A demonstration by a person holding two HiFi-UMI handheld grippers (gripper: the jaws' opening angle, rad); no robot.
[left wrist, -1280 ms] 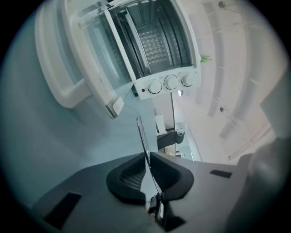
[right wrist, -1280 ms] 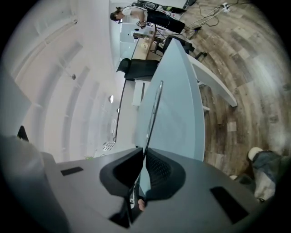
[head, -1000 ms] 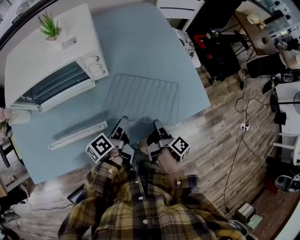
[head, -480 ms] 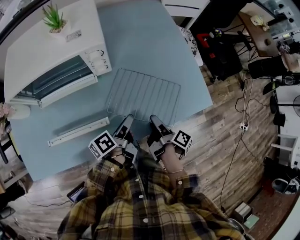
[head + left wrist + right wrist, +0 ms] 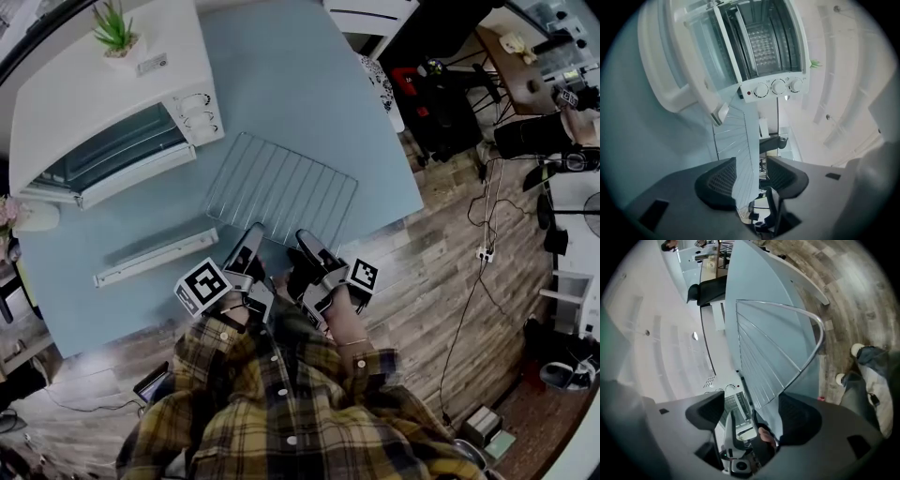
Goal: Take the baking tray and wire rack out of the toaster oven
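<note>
Right gripper point(image 5: 752, 409) just opening wide; wire rack point(image 5: 774, 351) between

My left gripper point(image 5: 251, 236) and right gripper point(image 5: 307, 241) sit side by side at the desk's point(image 5: 281, 84) near edge, tilted slightly down; left jaws stand apart; right jaws have just been opening, with the wire rack's point(image 5: 281, 187) rim between them, unpressed.

no readable text, label point(image 5: 151, 66) on toaster oven point(image 5: 84, 105) too small

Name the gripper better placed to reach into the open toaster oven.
Left: the left gripper sits nearer the toaster oven and faces it. The right gripper's jaws have just been opening, the wire rack's edge between them.
</note>
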